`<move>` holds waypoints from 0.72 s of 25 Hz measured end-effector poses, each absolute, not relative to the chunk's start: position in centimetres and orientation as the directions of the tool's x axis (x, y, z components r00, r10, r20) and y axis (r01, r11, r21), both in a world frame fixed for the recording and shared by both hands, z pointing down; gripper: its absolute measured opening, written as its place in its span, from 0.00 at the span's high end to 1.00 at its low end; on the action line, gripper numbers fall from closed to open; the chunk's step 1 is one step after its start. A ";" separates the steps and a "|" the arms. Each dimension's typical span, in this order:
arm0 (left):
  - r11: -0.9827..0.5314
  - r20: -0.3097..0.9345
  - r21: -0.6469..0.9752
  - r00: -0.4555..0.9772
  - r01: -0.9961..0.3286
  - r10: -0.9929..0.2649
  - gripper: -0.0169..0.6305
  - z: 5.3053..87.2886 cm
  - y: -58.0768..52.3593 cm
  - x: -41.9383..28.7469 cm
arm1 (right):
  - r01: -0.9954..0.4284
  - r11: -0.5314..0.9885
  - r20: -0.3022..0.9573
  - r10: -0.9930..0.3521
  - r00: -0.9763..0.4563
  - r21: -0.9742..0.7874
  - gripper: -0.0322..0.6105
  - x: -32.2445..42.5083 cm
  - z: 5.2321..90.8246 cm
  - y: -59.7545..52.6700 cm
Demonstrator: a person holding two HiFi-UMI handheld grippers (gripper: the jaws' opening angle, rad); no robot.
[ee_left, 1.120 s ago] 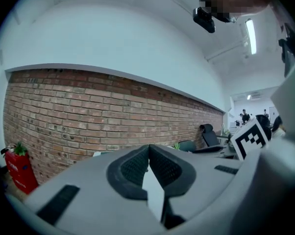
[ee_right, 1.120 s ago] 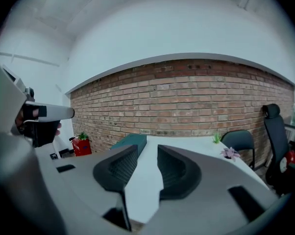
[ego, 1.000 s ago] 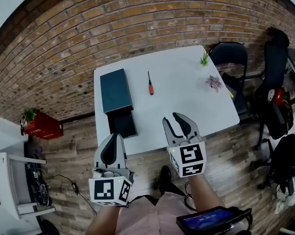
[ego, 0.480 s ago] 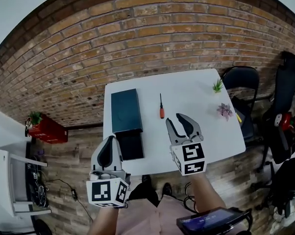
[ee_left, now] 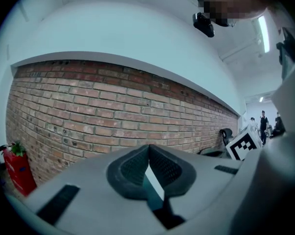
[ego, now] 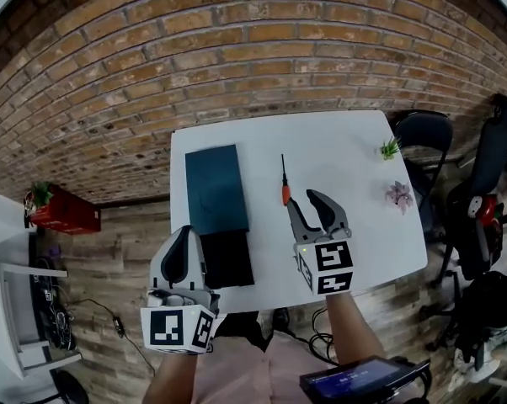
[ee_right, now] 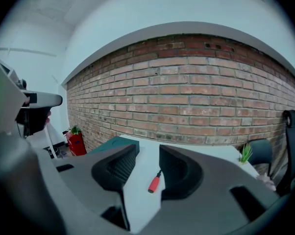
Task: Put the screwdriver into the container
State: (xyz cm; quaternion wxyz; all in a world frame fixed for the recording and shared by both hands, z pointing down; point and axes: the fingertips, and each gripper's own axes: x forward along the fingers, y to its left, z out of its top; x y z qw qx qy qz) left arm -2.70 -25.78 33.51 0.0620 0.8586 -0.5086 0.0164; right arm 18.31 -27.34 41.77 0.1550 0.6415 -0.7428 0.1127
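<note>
Approach was the change: over the last second both grippers had moved in over the white table [ego: 354, 154], from below its near edge toward the centre of the head view; the right gripper [ego: 302, 200] now sat just below the screwdriver [ego: 283, 179], which lay flat and untouched at centre frame, orange handle toward the gripper; its jaws had just been opening and stood wide, with the handle showing in the gap ahead of them in the right gripper view, nothing yet between the pads; the left gripper [ego: 185, 236] hung at lower left with its jaws closed tip to tip on nothing; the container [ego: 216, 188], a teal box, lay left of the screwdriver; the pickup looked about to begin, and placing remained undone.
</note>
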 end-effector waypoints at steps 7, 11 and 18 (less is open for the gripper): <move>-0.473 0.173 0.117 0.487 -0.873 -0.856 0.95 37.6 -30.1 -4.2 | -0.994 0.108 0.488 -0.868 -0.089 0.011 0.70 18.4 47.8 -30.5; -0.487 0.220 0.121 0.502 -0.865 -0.836 0.95 39.9 -32.4 -4.2 | -0.997 0.072 0.549 -0.834 -0.057 0.007 0.69 19.0 51.6 -31.9; -0.504 0.282 0.161 0.529 -0.849 -0.800 0.95 43.2 -35.3 -4.1 | -1.000 0.020 0.644 -0.764 -0.028 -0.021 0.68 19.7 57.9 -32.8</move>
